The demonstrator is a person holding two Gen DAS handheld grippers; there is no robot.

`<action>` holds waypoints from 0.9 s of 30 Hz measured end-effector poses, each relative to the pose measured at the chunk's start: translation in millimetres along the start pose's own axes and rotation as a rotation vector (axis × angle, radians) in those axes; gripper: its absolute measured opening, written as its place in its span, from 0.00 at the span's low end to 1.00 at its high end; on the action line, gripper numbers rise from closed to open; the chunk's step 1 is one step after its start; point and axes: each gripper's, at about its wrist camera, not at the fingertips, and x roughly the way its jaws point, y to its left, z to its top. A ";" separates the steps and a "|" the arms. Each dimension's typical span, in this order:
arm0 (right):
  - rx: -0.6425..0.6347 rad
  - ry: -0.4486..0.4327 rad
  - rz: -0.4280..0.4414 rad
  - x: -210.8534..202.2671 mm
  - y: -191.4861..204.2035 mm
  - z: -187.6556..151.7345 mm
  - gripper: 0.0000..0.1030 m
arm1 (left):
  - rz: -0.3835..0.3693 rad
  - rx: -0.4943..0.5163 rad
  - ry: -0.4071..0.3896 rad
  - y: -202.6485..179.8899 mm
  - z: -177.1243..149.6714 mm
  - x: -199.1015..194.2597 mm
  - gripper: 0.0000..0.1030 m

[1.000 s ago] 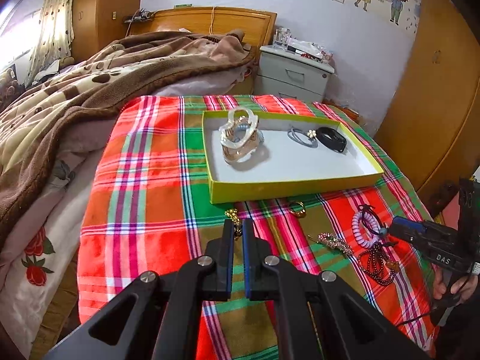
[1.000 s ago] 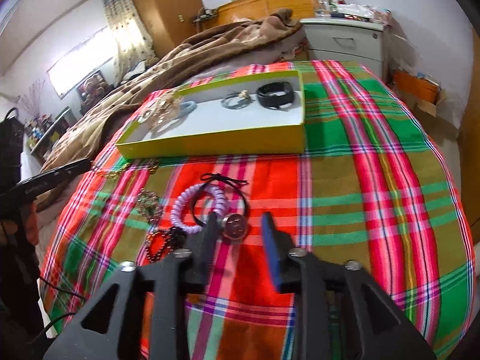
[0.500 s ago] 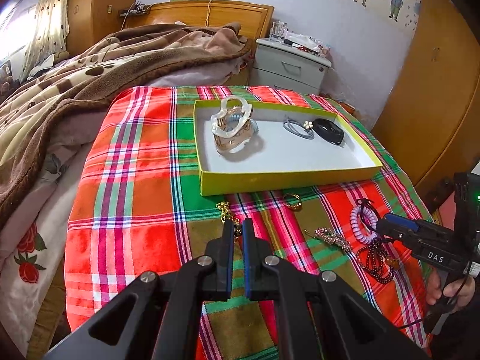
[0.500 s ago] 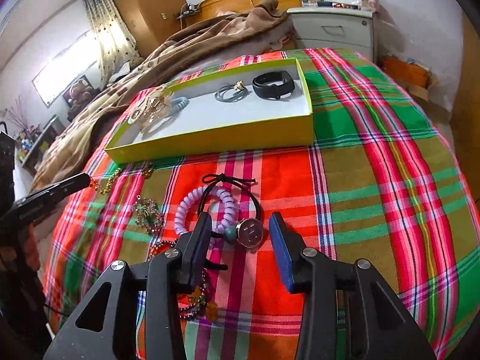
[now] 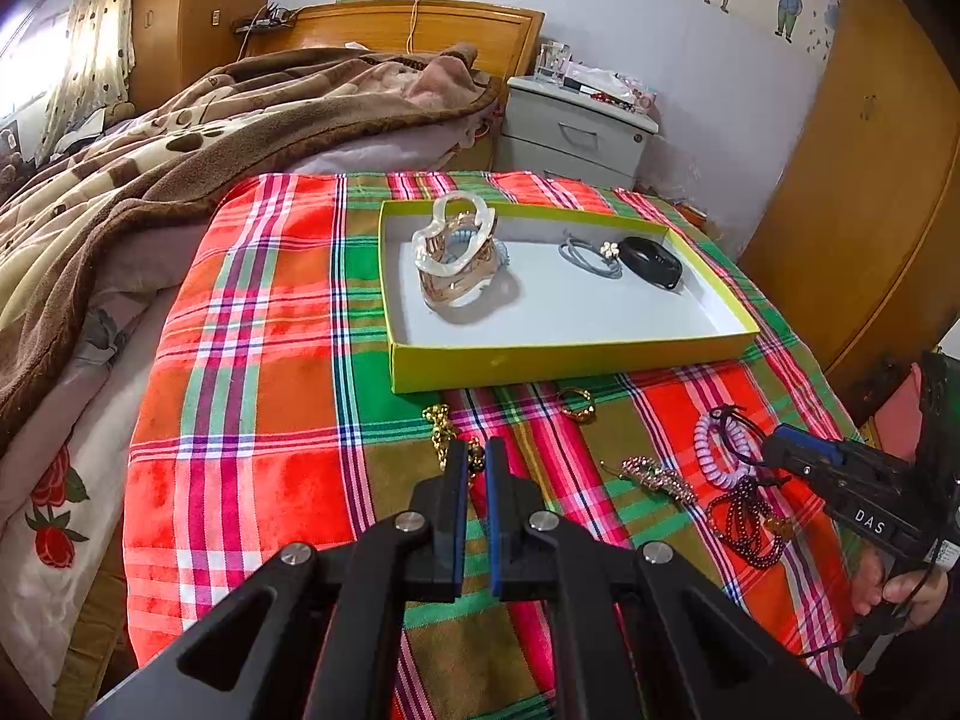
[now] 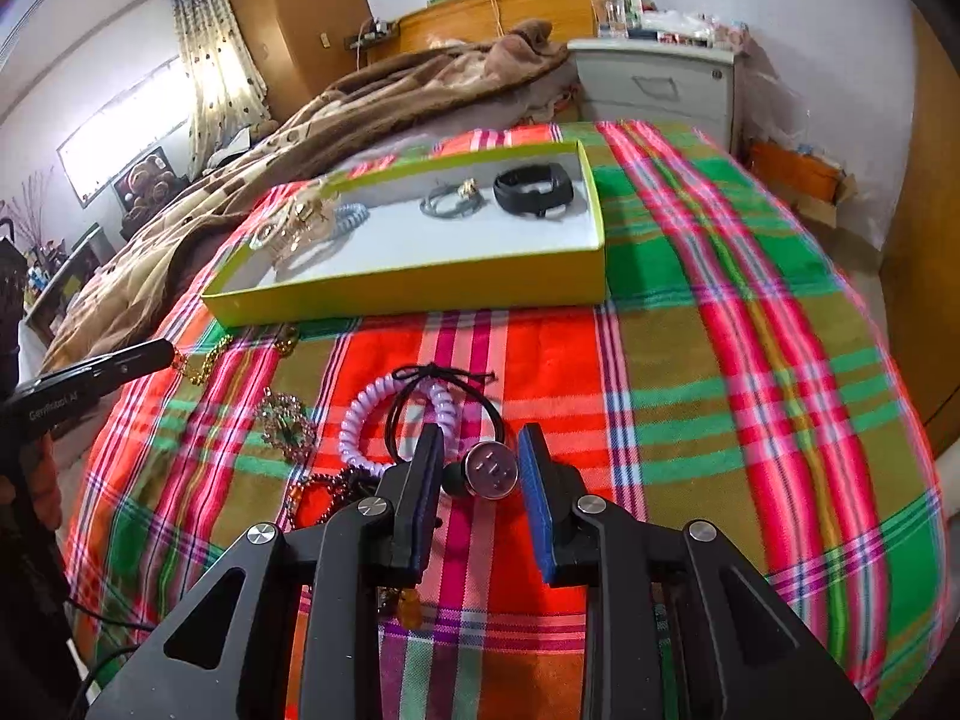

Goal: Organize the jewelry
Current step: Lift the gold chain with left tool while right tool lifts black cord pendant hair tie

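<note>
A black elastic hair tie with a round silver charm (image 6: 491,470) lies on the plaid cloth (image 6: 750,360) low in the centre of the right wrist view, its loop overlapping a lilac spiral hair tie (image 6: 366,420) just to the left. The right gripper (image 6: 480,468) has its jaws spread wide on either side of the charm, the blue-padded fingers (image 6: 534,480) flanking it without visibly pressing on it, so it holds nothing. Dark red beads (image 6: 324,489) sit at the lower left of the lilac tie, and a rhinestone brooch (image 6: 287,420) lies further left. Above them, across the middle of the frame, stands a yellow-green tray (image 6: 420,291) with a white floor, holding a black band (image 6: 534,189) at its right end, a grey hair tie with a small flower (image 6: 450,201) beside it, and a heap of pale and gold bangles (image 5: 456,258) at its left end. In the left wrist view the left gripper (image 5: 472,456) sits at bottom centre with its jaws nearly together, only a thin slit between them; a gold chain (image 5: 441,420) lies right at the tips, and whether they pinch it cannot be told. A gold ring (image 5: 579,405) rests on the cloth just below the tray's front wall. A brown blanket (image 5: 180,138) fills the upper left, and a grey nightstand (image 5: 576,126) stands at upper centre.
</note>
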 end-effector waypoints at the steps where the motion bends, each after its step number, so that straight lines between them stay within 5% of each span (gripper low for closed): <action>1: -0.003 -0.006 -0.004 -1.5 0.2 0.7 0.26 | 0.001 0.001 -0.004 -0.2 0.7 -1.2 0.05; 27: -0.058 -0.179 -0.015 -43.6 5.0 59.9 0.26 | -0.009 0.052 -0.156 -9.7 58.7 -44.5 0.05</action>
